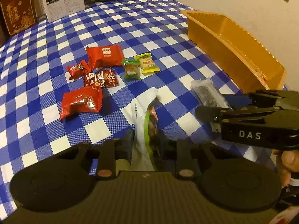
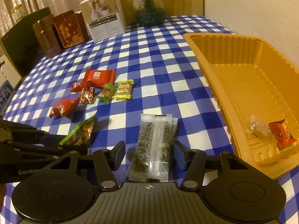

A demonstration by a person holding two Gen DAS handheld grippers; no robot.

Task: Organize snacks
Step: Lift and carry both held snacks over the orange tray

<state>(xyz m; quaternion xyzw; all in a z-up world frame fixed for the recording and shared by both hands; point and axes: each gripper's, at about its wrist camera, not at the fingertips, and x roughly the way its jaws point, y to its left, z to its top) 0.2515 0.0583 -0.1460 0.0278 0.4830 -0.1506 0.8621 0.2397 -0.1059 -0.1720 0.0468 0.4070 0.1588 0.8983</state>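
**Two grasps in hand, both easy to fumble**

On the left of the checked worktop (image 2: 160,59) lies the loose cluster: red snack packets (image 1: 80,102), a green-wrapped sweet (image 1: 130,70) and a yellow-wrapped sweet (image 1: 147,64), all well apart from the tray. A careless sweep there could scatter them or push one off the near edge

The left gripper (image 1: 144,143) has its jaws around the white-and-green snack bag (image 1: 143,115); they look closed on it, but only at its near end, so the limp bag may fold, slip or drag along the cloth when lifted

Further right, the right gripper (image 2: 149,155) has its jaws apart, one on each side of the clear seaweed stick packet (image 2: 155,145), not yet touching. The slick flat film could squirt out, or the pads could pinch the cloth beneath

At far right the gold tray (image 2: 233,97) holds a clear-wrapped sweet (image 2: 258,129) and a red sweet (image 2: 282,133). The two grippers sit close and could collide en route
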